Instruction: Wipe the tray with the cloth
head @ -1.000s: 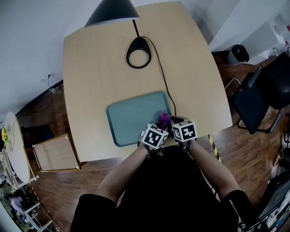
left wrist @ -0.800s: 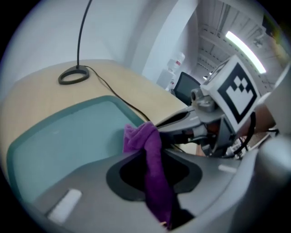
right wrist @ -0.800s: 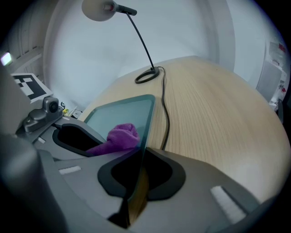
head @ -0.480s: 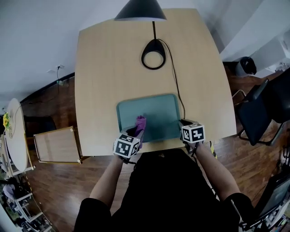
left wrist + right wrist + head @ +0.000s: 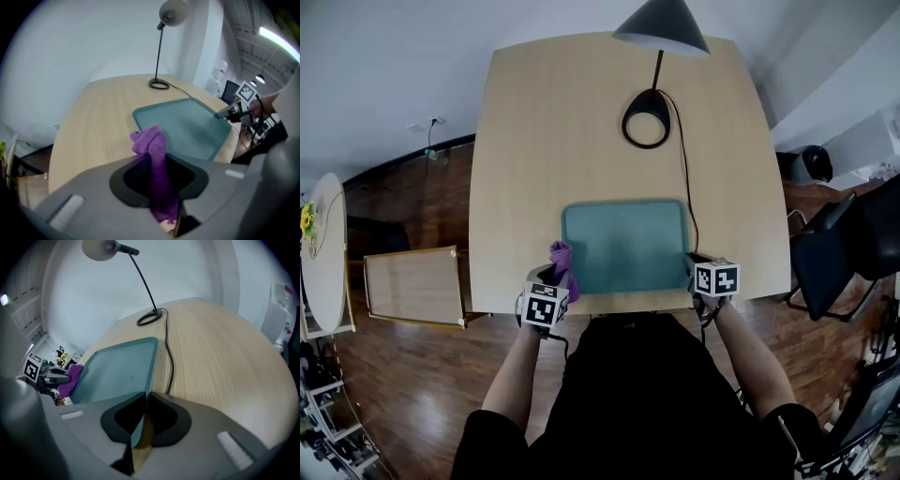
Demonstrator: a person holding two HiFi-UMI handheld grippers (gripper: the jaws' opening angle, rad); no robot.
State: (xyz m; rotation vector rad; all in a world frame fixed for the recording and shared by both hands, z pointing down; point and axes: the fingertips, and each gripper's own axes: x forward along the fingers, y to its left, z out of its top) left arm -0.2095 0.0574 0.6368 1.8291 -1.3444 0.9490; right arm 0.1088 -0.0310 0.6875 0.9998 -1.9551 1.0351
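Head view: the tray (image 5: 623, 246) lies flat near the front edge of the worktop (image 5: 544, 141), with one tool at each end. The right hand-held gripper (image 5: 698, 267) is at the tray's near right corner, probably to pin it so a wiping stroke cannot push it along. The left hand-held gripper (image 5: 551, 281) is just beside the tray's left rim, carrying the purple cloth (image 5: 562, 265). This looks like the end of a pass or the turn before another.

The left gripper view shows what the head view cannot. The jaws are almost together and clamp the cloth at its middle, so a bunched wad stands out in front as the wiping face. It does not show whether that wad touches the worktop.

The right gripper view shows those jaws closed on the tray's teal rim, a thin edge held between the pads. It also shows the lamp (image 5: 101, 249) and its cable (image 5: 168, 357) running just beside the tray's right rim, which a wide sweep might snag. Only the head view shows both tools and the whole tray together.
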